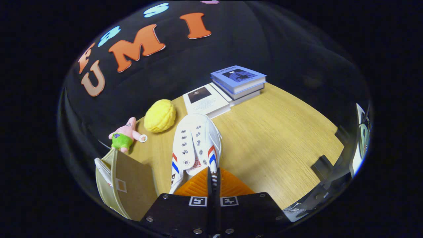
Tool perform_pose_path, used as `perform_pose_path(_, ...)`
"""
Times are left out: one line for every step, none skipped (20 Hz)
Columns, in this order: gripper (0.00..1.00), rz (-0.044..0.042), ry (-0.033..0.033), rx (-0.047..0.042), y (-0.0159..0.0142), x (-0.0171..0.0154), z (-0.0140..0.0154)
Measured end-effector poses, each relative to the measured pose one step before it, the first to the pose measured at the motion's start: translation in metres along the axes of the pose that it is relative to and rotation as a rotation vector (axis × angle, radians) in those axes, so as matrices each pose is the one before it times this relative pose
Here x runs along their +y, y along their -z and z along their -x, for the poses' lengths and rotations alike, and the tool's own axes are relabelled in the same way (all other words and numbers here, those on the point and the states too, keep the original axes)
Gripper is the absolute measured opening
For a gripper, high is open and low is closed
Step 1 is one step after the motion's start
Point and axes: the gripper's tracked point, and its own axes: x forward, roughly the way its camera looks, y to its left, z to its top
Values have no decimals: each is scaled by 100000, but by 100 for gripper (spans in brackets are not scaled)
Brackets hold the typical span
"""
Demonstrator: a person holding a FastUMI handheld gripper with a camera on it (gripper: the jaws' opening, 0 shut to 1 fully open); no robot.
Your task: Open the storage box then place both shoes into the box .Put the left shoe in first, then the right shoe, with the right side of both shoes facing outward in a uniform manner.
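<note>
One white shoe (196, 145) hangs lower centre, pinched at its heel collar by the closed hand-held gripper (213, 180), ready for the open box (132, 178) lower left.

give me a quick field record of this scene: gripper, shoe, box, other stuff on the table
gripper: gripper fingers closed together on the heel edge of the shoe
shoe: white shoe with red and blue stripes, toe pointing away from the fingers, apparently lifted over the table
box: storage box beside the fingers, lid open
table: wooden table
toys: pink plush toy and yellow ball beyond the box
books: stack of books past the shoe's toe
</note>
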Motion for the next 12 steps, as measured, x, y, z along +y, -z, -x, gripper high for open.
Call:
perform_pose_path(0,2292,-2751,-64,-91,1721,580)
perform_pose_path(0,2216,-2917,195,-114,1824,514)
perform_pose_path(0,1601,-2947,-35,-119,1857,393)
perform_pose_path(0,1450,-2918,27,-136,1770,389)
perform_pose_path(0,1642,-2791,-12,-206,1705,299)
perform_pose_path(0,1371,-2408,-419,-176,1309,-74)
perform_pose_path(0,1449,-2182,-544,-184,1450,295)
perform_pose_path(0,1847,-2041,-735,-338,1506,243)
perform_pose_path(0,1763,-1496,-1242,-357,1137,-5)
perform_pose_path(0,1776,-1191,-666,-272,1134,-53)
perform_pose_path(0,1944,-1533,-424,-1,1178,-66)
perform_pose_path(0,1572,-1583,-35,193,1117,-266)
